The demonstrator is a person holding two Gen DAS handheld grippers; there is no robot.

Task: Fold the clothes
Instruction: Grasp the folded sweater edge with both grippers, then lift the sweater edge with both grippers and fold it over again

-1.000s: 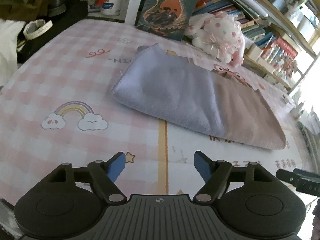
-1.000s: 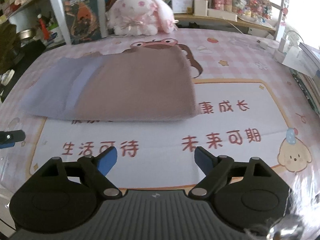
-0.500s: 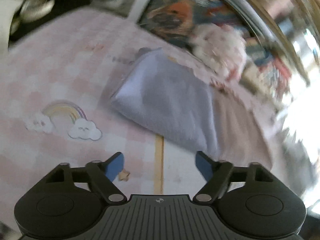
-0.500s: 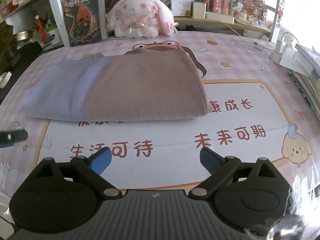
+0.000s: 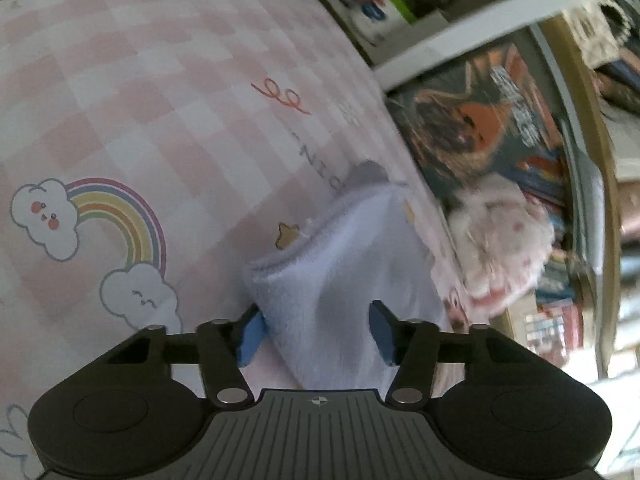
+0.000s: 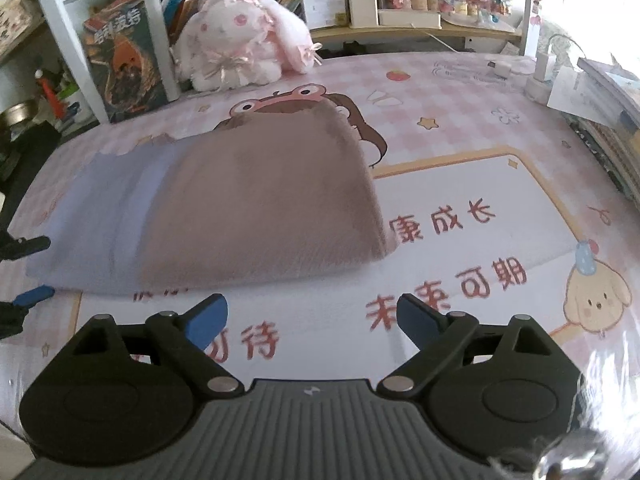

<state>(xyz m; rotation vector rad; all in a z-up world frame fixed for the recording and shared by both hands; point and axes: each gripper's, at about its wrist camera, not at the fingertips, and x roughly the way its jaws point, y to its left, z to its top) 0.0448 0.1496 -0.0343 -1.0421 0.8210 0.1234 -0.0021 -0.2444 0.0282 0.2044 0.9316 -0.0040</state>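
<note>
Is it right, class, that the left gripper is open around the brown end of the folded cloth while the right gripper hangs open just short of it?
Not quite. The left gripper is open around the lavender end of the folded cloth, not the brown end, as the left wrist view shows. The right gripper does hang open just short of it.

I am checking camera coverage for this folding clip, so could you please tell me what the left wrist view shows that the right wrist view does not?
Only the left wrist view shows the rainbow print on the mat and the lavender corner of the towel lying between the open fingers of the left gripper.

Only the right wrist view shows the towel's brown half, the puppy print, and the right gripper, open and short of the towel's near edge.

Both show the plush bunny, the upright book and the pink checked mat.
</note>
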